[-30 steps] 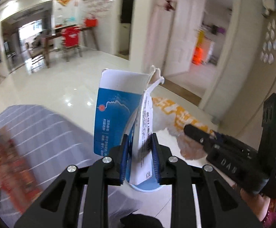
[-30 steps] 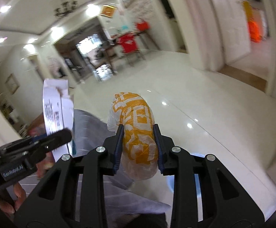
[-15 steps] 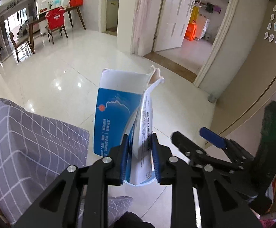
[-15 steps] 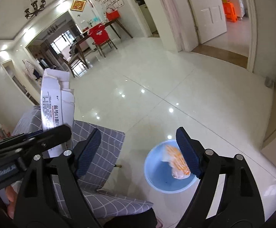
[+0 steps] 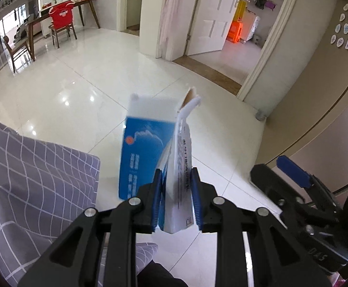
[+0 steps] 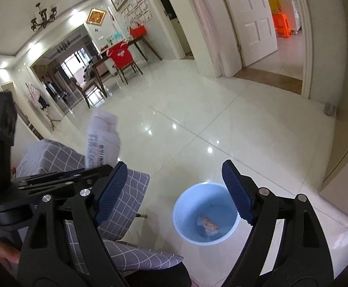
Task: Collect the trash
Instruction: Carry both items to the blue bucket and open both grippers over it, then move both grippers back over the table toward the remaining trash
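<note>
- The left gripper [image 5: 175, 197] is clamped on a crushed blue and white carton [image 5: 154, 153], its blue pads pressing both sides of the carton's lower edge.
- The carton stands upright between the fingers, with its torn white top flap pointing up and away from the camera.
- The carton is held in the air above a glossy white tiled floor [image 5: 97, 83], beside a seat covered in grey checked fabric [image 5: 32, 179].
- The right gripper [image 6: 174, 191] has its jaws spread wide apart and grips nothing.
- Directly below, between the right gripper's fingers, a light blue round bin [image 6: 183, 205] stands on the floor.
- A crumpled orange and white wrapper [image 6: 208, 223] lies at the bottom of the bin.
- In the right wrist view, the carton [image 6: 101, 143] appears to the left, well apart from the bin and over the checked seat [image 6: 123, 205].
- In the left wrist view, the right gripper [image 5: 279, 172] shows at the right edge, near the carton but not touching it.
- In the background, a wooden dining table [image 6: 116, 55] and a chair draped in red [image 6: 121, 53] stand far across the room, and a white door [image 6: 252, 14] stands open.
</note>
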`<state>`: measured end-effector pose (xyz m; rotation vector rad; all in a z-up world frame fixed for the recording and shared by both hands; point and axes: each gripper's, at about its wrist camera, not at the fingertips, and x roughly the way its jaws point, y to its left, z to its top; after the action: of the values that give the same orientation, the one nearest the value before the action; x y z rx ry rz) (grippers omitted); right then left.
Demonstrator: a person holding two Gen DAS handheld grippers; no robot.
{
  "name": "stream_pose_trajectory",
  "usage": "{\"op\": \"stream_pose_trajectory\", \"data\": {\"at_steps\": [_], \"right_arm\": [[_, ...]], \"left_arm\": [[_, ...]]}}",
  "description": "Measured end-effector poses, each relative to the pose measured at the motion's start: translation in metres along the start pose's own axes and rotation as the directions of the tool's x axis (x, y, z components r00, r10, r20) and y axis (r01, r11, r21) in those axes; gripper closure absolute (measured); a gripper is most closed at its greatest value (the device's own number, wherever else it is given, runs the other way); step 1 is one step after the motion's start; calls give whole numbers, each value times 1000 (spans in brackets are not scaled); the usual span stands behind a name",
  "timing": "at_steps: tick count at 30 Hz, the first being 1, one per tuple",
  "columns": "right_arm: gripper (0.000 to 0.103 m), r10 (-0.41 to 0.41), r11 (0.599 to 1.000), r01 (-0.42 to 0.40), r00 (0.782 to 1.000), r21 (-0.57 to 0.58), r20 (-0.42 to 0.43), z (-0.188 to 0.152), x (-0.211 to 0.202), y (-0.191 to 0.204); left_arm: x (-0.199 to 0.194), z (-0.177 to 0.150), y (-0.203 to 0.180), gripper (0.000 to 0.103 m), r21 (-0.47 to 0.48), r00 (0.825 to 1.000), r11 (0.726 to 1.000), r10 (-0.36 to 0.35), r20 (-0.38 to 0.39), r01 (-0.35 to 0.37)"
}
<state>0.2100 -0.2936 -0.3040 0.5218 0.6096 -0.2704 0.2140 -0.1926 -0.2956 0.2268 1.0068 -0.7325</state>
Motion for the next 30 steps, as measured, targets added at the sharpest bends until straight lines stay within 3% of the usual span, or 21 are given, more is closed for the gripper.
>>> {"op": "stream_pose_trajectory", "data": {"at_steps": [7, 8, 9, 10, 23, 28, 30], "right_arm": [[21, -13, 999, 8, 993, 38, 118, 13, -24, -15], [21, -16, 999, 11, 992, 42, 124, 14, -27, -16], [21, -17, 999, 11, 992, 44, 127, 14, -28, -16], [19, -34, 998, 28, 991, 53, 130, 14, -29, -18], [19, 20, 999, -23, 998, 44, 67, 5, -38, 0], [19, 96, 995, -96, 995, 1, 31, 2, -39, 31], [19, 147, 989, -146, 989, -36, 16, 1, -41, 53]], "left_arm": [[-8, 19, -17, 78, 25, 998, 999, -27, 61, 25], [-7, 22, -19, 61, 28, 997, 999, -35, 64, 33], [-4, 26, -22, 28, 22, 998, 1000, -3, 59, 2], [-3, 27, -22, 20, 10, 997, 999, 51, 59, -52], [-38, 3, -11, 18, -14, 988, 991, 130, 83, -130], [-81, -14, 2, 18, -52, 968, 977, 210, 140, -205], [-104, -24, 14, 18, -87, 952, 963, 264, 154, -254]]}}
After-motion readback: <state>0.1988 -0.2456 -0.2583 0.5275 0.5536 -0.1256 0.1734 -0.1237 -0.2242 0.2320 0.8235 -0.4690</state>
